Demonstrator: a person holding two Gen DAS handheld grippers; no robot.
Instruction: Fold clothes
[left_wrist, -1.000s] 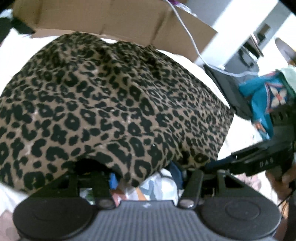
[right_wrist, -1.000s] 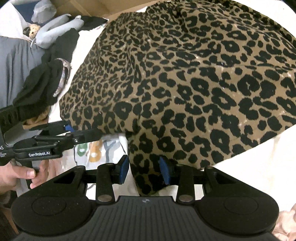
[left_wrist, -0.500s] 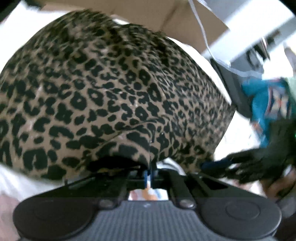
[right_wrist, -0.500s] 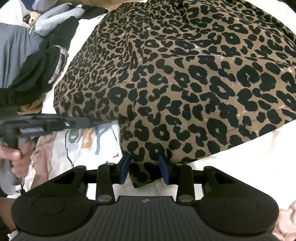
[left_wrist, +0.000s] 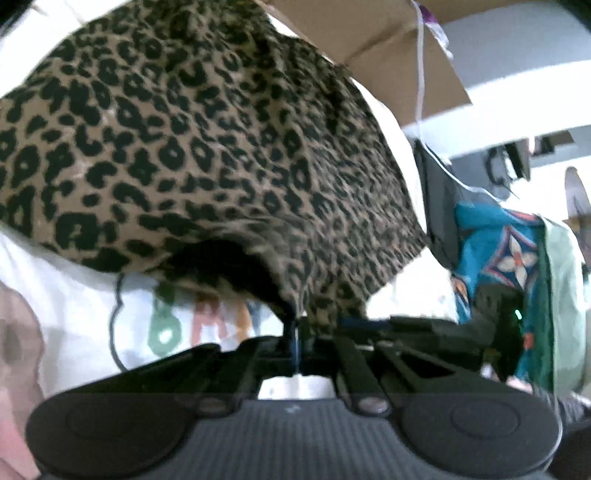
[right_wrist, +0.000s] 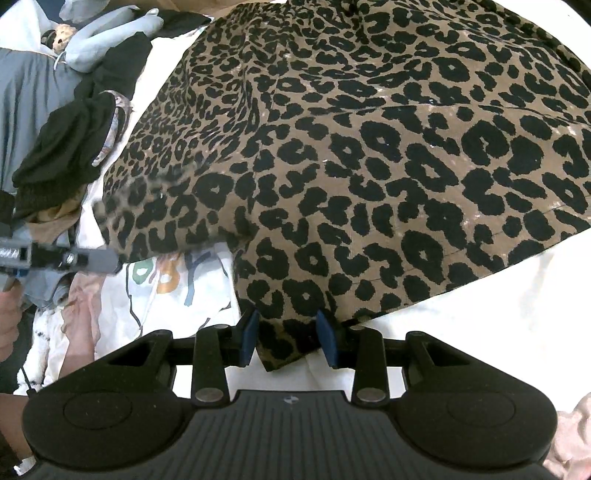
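Note:
A leopard-print garment (right_wrist: 369, 155) lies spread over a white surface and fills both views (left_wrist: 207, 140). My left gripper (left_wrist: 296, 332) is shut on the garment's near edge and lifts it, so a dark fold opens underneath. My right gripper (right_wrist: 288, 338) is open, its blue pads (right_wrist: 248, 336) on either side of a corner of the garment that lies between them. The left gripper also shows at the left of the right wrist view (right_wrist: 74, 258), blurred, at the garment's left edge.
A white printed shirt (right_wrist: 177, 280) lies under the garment's left edge. Black and grey clothes (right_wrist: 62, 147) are piled at the left. A cardboard box (left_wrist: 388, 40) stands behind. A teal patterned cloth (left_wrist: 506, 258) lies right of the garment.
My left gripper has shut on the garment's edge and raised it, uncovering the printed shirt. My right gripper stays open with the corner further in between its pads.

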